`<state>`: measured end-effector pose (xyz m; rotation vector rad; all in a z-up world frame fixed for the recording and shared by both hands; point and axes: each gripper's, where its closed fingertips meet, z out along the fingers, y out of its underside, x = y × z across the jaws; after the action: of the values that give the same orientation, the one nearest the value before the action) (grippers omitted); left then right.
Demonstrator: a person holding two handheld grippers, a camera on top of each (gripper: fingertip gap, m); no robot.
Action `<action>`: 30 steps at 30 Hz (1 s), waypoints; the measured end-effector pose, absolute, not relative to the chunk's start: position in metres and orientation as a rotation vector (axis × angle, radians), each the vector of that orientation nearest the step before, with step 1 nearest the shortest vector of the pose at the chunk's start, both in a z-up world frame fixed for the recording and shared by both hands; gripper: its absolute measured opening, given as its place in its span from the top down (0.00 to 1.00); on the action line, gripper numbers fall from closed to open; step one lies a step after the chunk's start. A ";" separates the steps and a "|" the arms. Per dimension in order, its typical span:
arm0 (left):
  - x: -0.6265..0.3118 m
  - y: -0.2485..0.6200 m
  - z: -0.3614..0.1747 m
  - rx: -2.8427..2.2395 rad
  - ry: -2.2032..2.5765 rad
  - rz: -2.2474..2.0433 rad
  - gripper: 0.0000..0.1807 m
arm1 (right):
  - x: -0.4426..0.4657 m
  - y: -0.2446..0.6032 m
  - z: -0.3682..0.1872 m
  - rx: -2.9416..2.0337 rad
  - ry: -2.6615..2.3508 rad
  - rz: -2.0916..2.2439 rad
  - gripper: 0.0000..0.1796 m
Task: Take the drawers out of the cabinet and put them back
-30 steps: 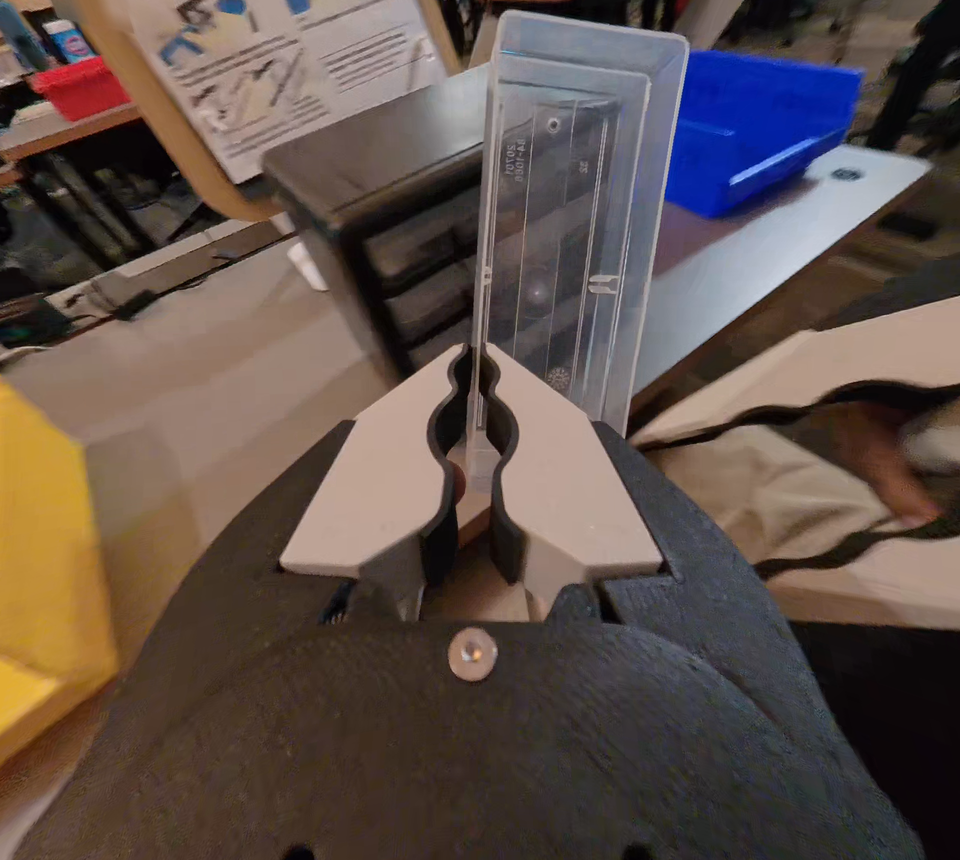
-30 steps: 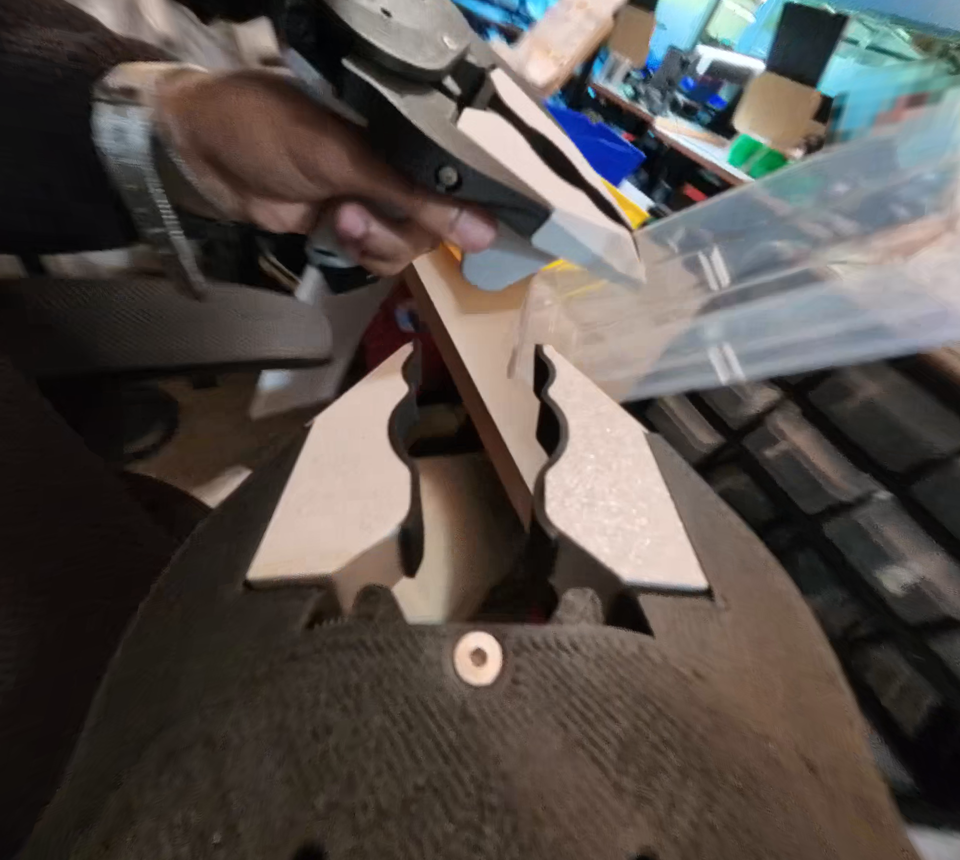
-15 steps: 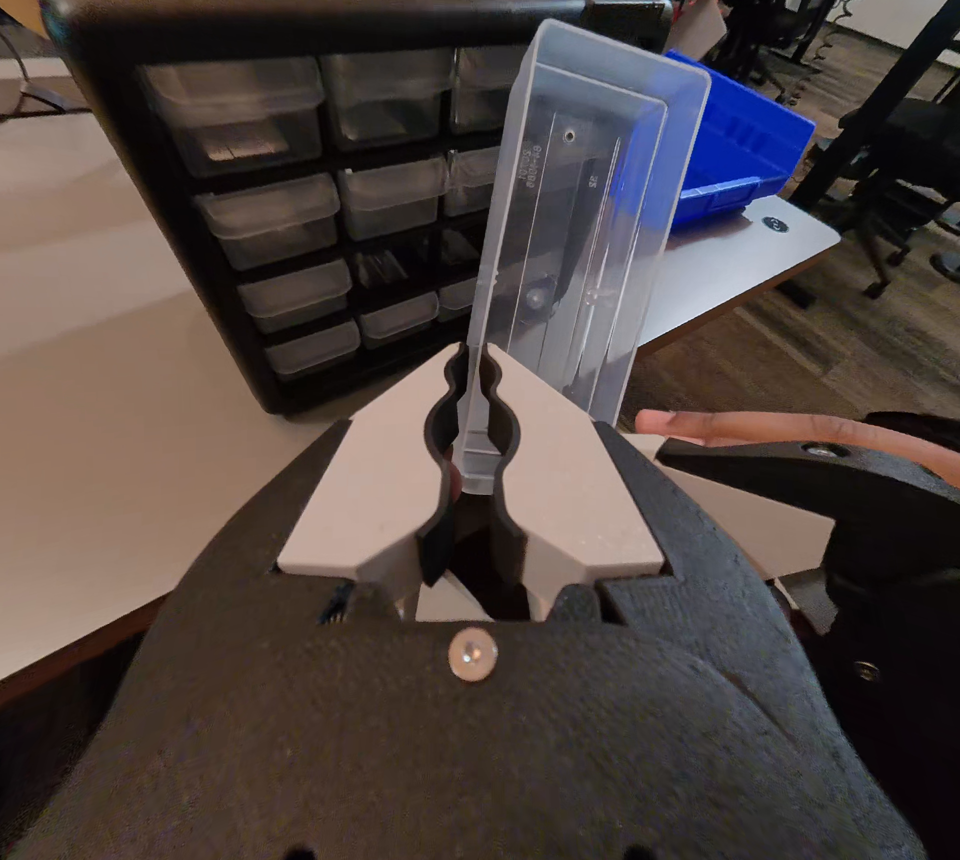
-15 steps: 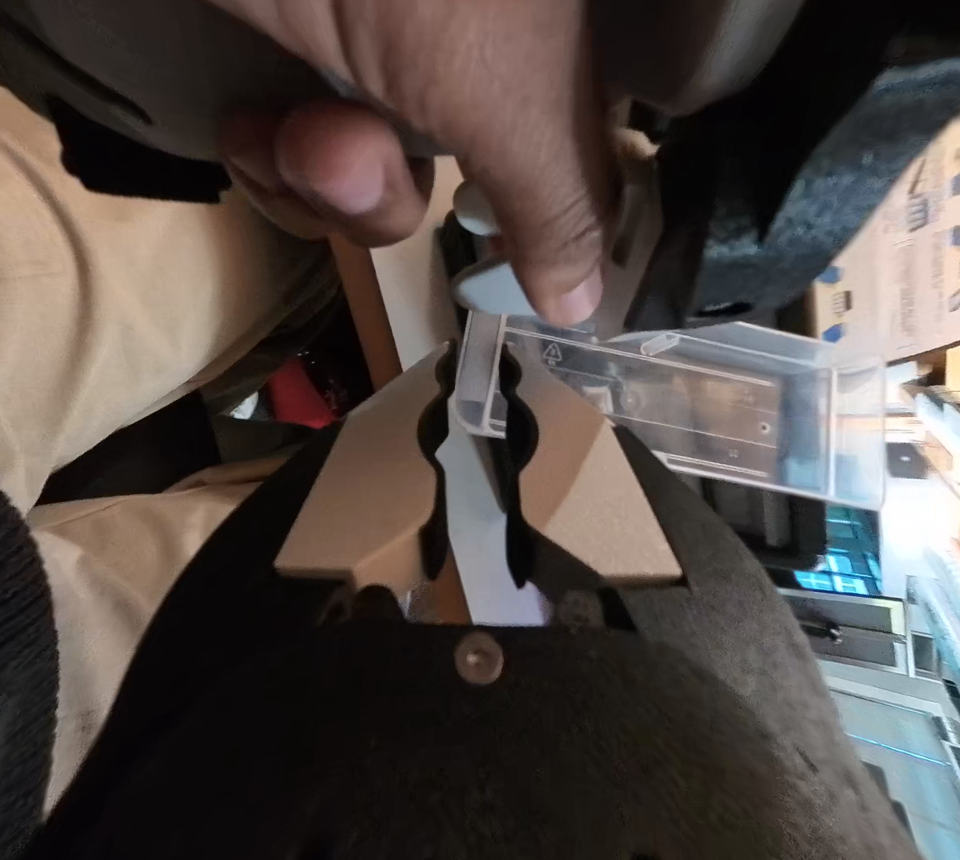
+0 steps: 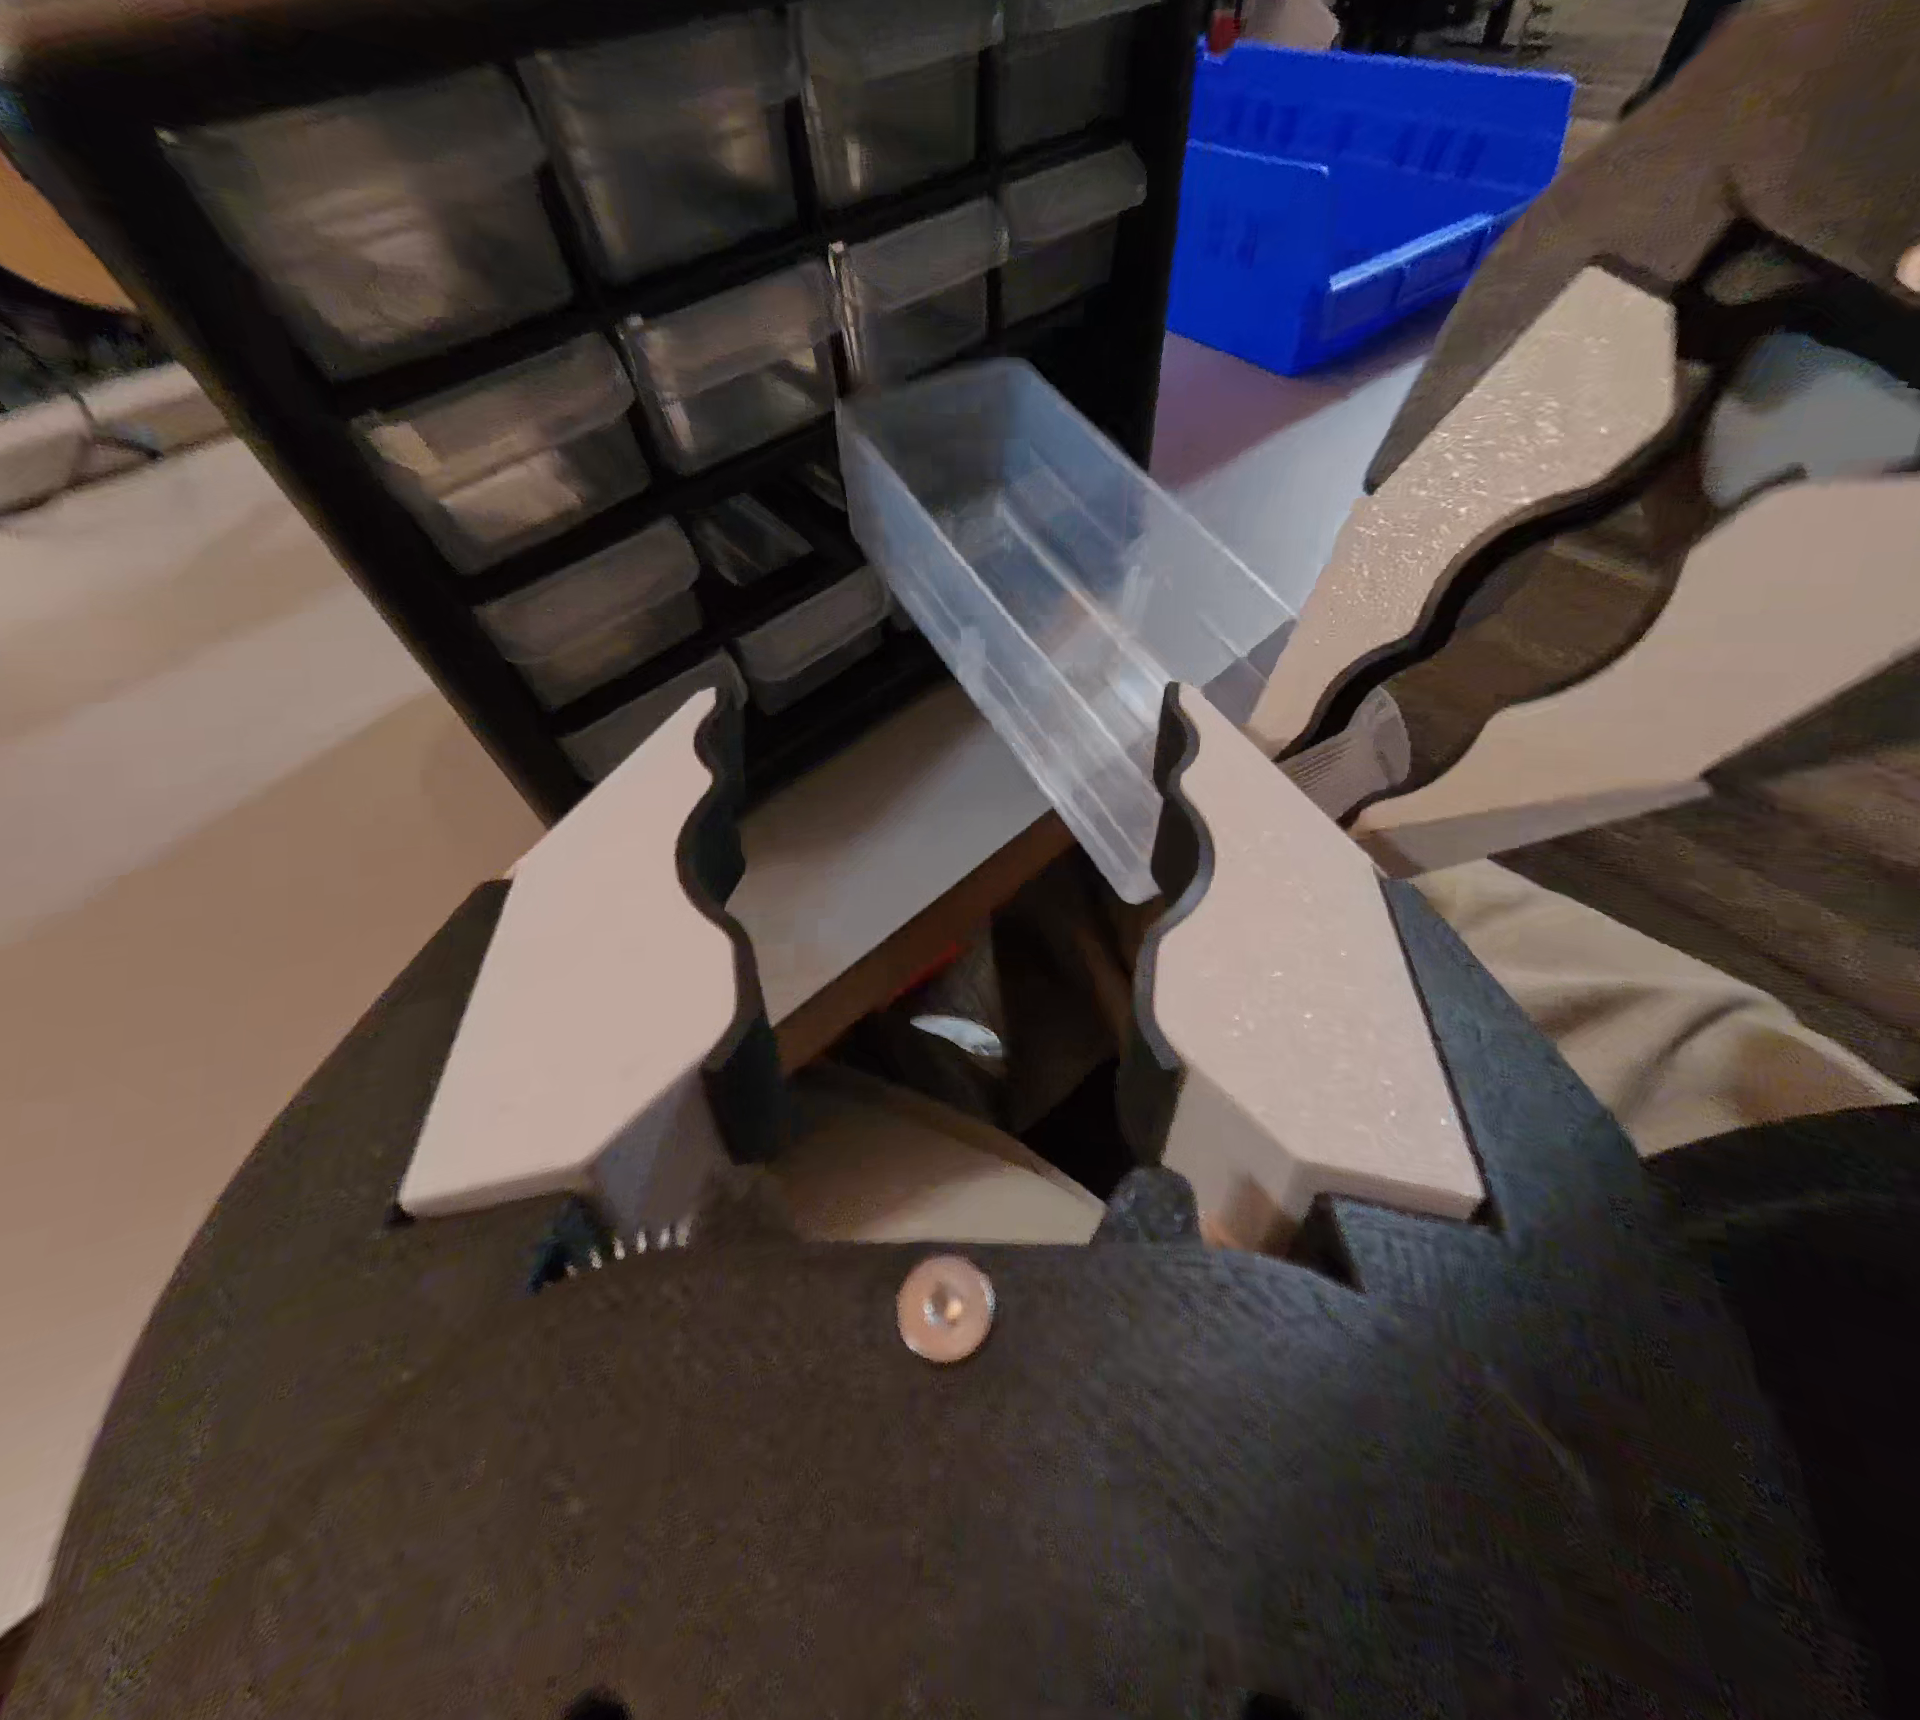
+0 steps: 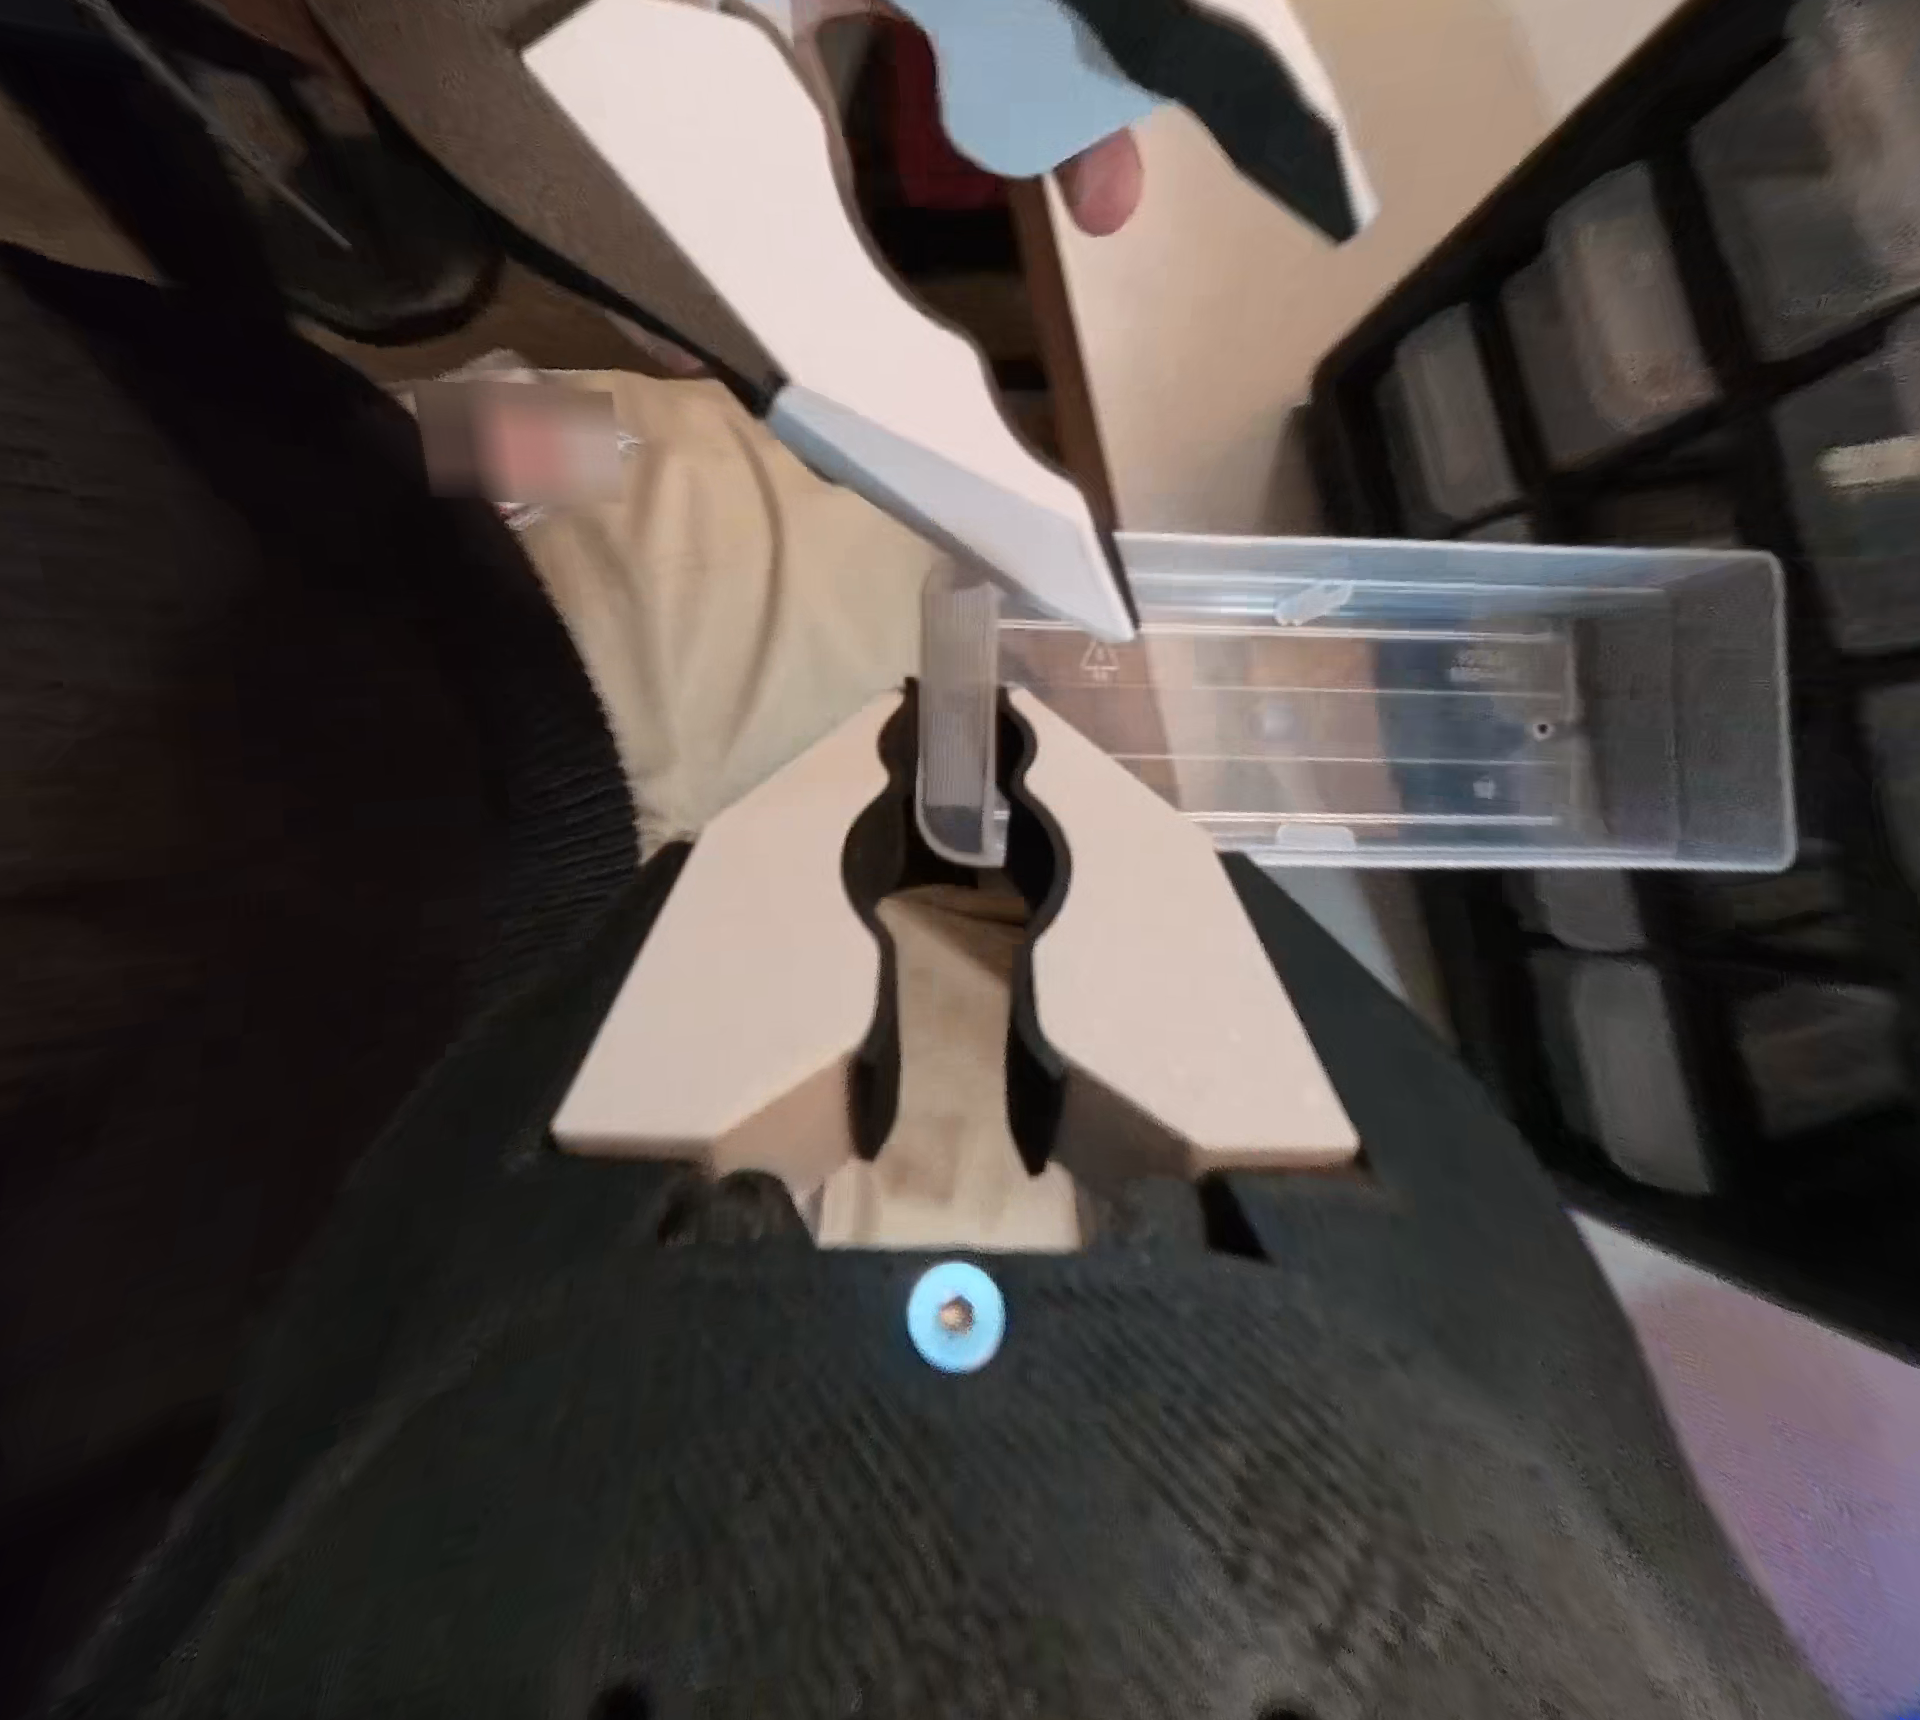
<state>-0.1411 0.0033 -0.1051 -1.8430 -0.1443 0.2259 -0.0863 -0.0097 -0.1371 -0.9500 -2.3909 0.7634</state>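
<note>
Since half a second ago the clear drawer [image 5: 1049, 590] has passed from the left tool [image 5: 951, 797] to the right tool [image 6: 961, 771]. The left tool, then clenched on the drawer's front lip, now stands released with jaws wide apart, the drawer's near end just beside its right finger. The right tool grasps the drawer by its front tab, the drawer lying level and pointing toward the black cabinet [image 5: 312, 434].

Step in hand, as I judge it: hand-over done, re-insertion pending. One dark empty slot [image 5: 758, 538] shows in the cabinet's third row.

Next move calls for squaring the drawer's rear end with that slot, level, then pushing straight in. Left tool should clear away over the tabletop [image 5: 208, 818].
</note>
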 end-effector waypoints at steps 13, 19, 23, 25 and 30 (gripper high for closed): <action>-0.155 -0.003 -0.099 -1.757 -0.259 0.072 0.54 | -0.098 -0.011 -0.118 -0.894 -2.695 1.134 0.94; -0.161 -0.003 -0.099 -1.748 -0.278 0.061 0.54 | -0.103 -0.004 -0.118 -0.912 -2.757 1.072 0.94; -0.164 -0.003 -0.100 -1.742 -0.296 0.041 0.54 | -0.105 0.000 -0.117 -0.909 -2.741 0.999 0.93; -0.167 -0.004 -0.098 -1.732 -0.308 0.036 0.55 | -0.109 0.002 -0.117 -0.902 -2.723 0.981 0.94; -0.168 -0.003 -0.106 -1.764 -0.294 0.059 0.55 | -0.129 0.019 -0.133 -0.891 -2.670 0.845 0.93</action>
<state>-0.1679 -0.0033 -0.1058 -1.7642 -0.2935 0.0589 -0.1294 0.0189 -0.1332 -0.8910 -2.6700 0.8452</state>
